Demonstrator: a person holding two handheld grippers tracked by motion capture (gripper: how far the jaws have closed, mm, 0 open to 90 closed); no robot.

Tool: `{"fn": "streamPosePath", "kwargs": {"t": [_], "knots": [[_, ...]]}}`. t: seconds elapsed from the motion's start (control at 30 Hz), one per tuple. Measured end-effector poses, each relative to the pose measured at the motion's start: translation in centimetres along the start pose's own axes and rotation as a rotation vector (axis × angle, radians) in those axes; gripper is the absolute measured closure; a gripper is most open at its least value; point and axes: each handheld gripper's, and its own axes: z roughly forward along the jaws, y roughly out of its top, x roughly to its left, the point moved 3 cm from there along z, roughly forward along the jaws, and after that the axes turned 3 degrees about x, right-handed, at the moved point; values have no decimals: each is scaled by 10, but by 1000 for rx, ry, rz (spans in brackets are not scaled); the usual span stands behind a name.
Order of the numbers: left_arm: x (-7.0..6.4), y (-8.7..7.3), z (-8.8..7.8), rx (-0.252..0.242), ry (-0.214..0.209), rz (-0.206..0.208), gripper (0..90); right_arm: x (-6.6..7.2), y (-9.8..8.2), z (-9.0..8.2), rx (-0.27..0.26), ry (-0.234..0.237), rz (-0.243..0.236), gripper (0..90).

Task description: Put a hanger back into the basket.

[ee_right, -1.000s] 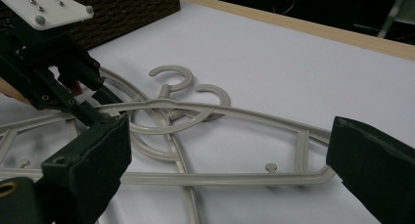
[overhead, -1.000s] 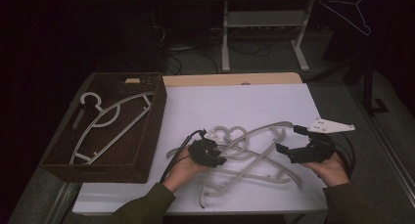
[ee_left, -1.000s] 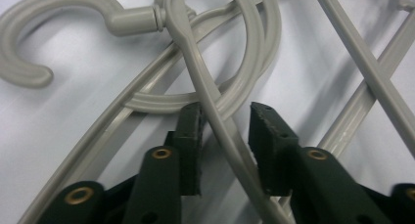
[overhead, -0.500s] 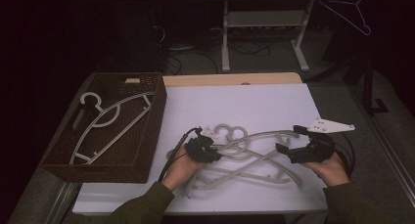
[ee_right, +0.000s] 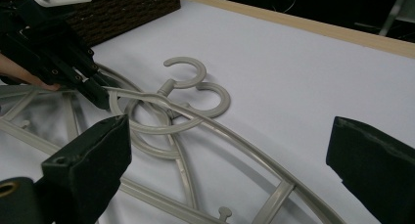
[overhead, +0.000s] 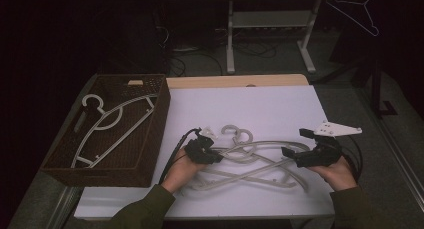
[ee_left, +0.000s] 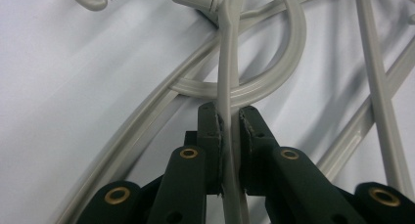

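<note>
the tangled pale hangers [overhead: 250,159] lie on the white table [overhead: 260,109] beside the basket [overhead: 150,139]; they look light, stiff and smooth, so a thin bar is the place to grip. the left gripper [ee_left: 229,121] has just closed, clamped on one hanger's bar, while the right gripper [ee_right: 225,155] has jaws wide apart. no writing is readable.

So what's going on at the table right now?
A person is sorting a tangled pile of pale grey plastic coat hangers on the white table. The left gripper has just been closing and now pinches a thin bar of one hanger between its pads. The right gripper stands wide open over the pile's other end, holding nothing. One more grey hanger already lies in the dark brown woven basket at the left of the table.
</note>
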Motion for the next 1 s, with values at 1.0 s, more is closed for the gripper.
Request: {"fn": "streamPosePath", "kwargs": {"t": [1.0], "knots": [[15, 37, -99, -118, 102, 23, 822, 4, -1, -4, -21, 2, 9, 24]]}}
